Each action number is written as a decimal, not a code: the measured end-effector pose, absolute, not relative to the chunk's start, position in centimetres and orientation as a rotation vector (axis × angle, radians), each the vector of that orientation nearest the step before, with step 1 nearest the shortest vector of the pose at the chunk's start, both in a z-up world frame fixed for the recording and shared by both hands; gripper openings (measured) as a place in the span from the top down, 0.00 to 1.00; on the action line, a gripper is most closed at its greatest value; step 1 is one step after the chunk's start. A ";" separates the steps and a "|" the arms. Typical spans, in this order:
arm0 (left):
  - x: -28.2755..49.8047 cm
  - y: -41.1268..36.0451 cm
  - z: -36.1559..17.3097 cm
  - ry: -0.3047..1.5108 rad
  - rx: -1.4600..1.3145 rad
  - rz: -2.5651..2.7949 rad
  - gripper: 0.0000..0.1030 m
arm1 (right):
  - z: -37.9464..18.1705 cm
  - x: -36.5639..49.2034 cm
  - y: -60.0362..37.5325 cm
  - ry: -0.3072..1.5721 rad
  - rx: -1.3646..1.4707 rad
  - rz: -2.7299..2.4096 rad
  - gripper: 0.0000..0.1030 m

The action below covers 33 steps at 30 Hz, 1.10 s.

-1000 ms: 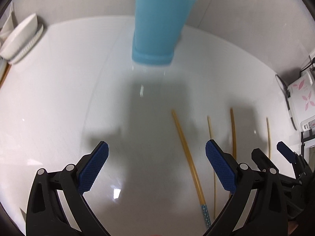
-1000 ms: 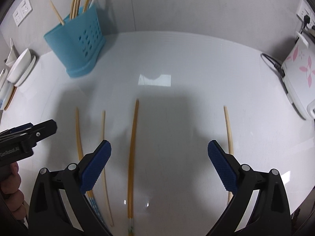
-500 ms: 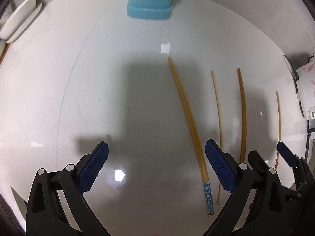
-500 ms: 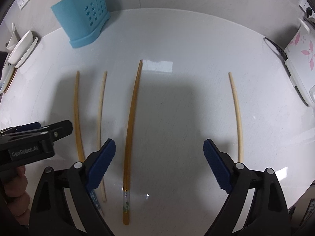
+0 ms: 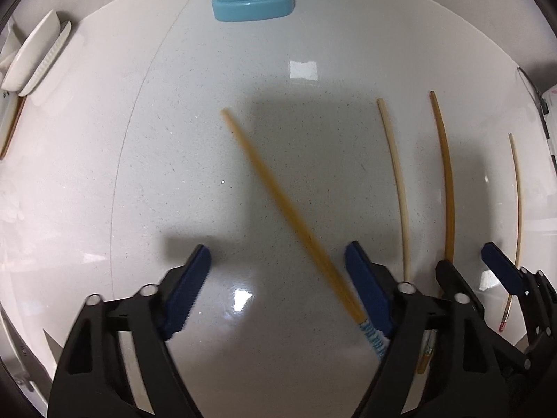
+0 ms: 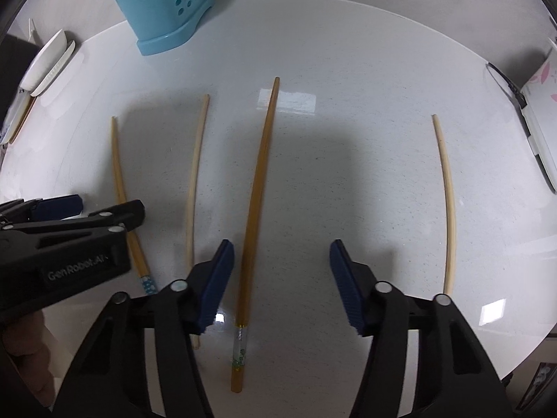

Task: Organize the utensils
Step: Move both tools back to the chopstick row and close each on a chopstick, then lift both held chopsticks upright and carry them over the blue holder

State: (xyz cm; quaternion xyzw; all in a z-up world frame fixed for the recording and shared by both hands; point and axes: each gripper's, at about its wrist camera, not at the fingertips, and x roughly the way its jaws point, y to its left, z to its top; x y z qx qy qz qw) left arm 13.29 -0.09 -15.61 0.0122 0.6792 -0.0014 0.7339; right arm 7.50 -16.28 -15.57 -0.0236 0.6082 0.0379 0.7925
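My left gripper (image 5: 278, 278) points down at the white table, jaws closing. A chopstick with a blue patterned end (image 5: 289, 216) lies slanted and blurred between them, its handle against the right pad (image 5: 365, 296) only. My right gripper (image 6: 282, 271) is also closing, around a dark brown chopstick with a green-patterned end (image 6: 257, 191) that lies nearer the left pad and is not pressed. A pale chopstick (image 6: 195, 181) lies between the two grippers, another pale one (image 6: 447, 202) far right. The blue utensil holder (image 6: 167, 10) stands at the back left.
White plates (image 5: 34, 55) lean at the table's left edge. A white appliance with pink flowers (image 6: 543, 104) and a cable sit at the right edge. My left gripper (image 6: 101, 205) shows low at the left of the right wrist view, a hand below it.
Both grippers have sunk toward the table and their jaws have narrowed. The blue-ended chopstick now lies slanted in the left wrist view, its far tip swung left.
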 end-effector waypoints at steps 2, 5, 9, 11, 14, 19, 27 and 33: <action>13.5 0.1 -15.5 1.495 0.032 -0.009 0.38 | -15.5 7.6 -16.2 1.310 -0.048 0.083 0.54; 13.3 0.4 -15.3 1.488 0.046 -0.023 0.46 | -15.5 7.7 -16.1 1.317 -0.050 0.087 0.65; 11.6 -0.7 -15.8 1.481 0.060 -0.032 0.70 | -15.4 8.2 -16.2 1.344 -0.043 0.083 0.81; 11.5 -0.8 -15.7 1.475 0.070 -0.031 0.83 | -15.4 8.5 -16.3 1.358 -0.030 0.073 0.94; 11.2 -0.7 -15.6 1.466 0.076 -0.030 0.93 | -15.4 8.6 -16.4 1.364 -0.013 0.067 0.94; 11.0 -0.4 -15.4 1.460 0.063 -0.039 0.94 | -15.4 8.7 -16.4 1.356 -0.015 0.061 0.94; 10.9 -0.1 -15.0 1.452 0.050 -0.054 0.94 | -15.3 9.0 -16.6 1.354 0.001 0.054 0.94; 10.8 0.6 -13.8 1.408 0.051 -0.062 0.94 | -14.3 8.6 -17.0 1.323 0.015 0.053 0.94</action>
